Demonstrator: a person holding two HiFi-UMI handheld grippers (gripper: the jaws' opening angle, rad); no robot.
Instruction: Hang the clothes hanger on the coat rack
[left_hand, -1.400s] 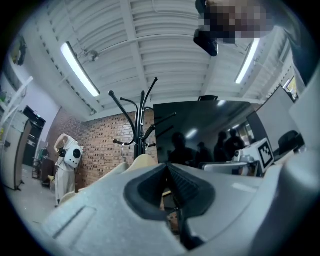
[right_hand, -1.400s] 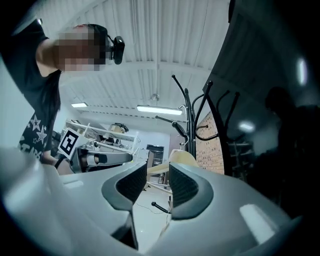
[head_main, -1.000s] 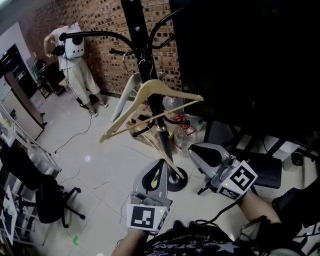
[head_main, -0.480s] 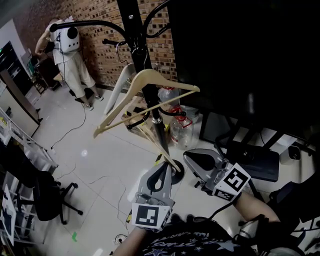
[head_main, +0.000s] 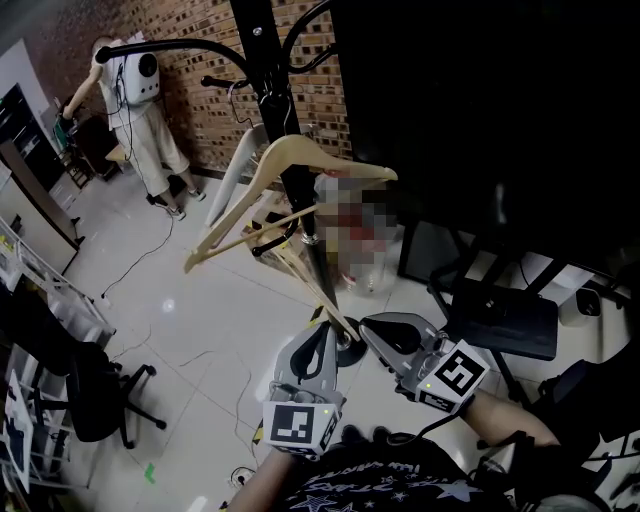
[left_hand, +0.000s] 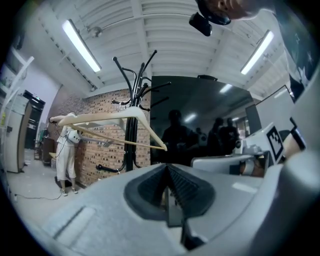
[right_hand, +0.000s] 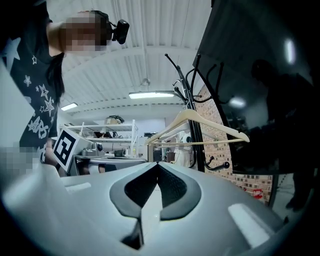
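Observation:
A pale wooden clothes hanger (head_main: 283, 172) hangs by its hook on the black coat rack (head_main: 260, 60), tilted down to the left. It also shows in the left gripper view (left_hand: 112, 117) and in the right gripper view (right_hand: 197, 120), against the rack's pole (left_hand: 131, 145) (right_hand: 199, 142). Both grippers sit low in the head view, below the hanger and apart from it. My left gripper (head_main: 325, 335) (left_hand: 167, 169) is shut with nothing between its pads. Beside it, my right gripper (head_main: 374, 327) (right_hand: 157, 166) is also shut and empty.
A person in white (head_main: 140, 100) stands by the brick wall (head_main: 200, 50) at the back left. A large dark panel (head_main: 480, 120) fills the right side, with a black stand base (head_main: 500, 320) under it. An office chair (head_main: 90, 400) stands at the left; cables lie on the tiled floor.
Both grippers have sunk lower and farther from the hanger. The hanger stays hanging on the rack.

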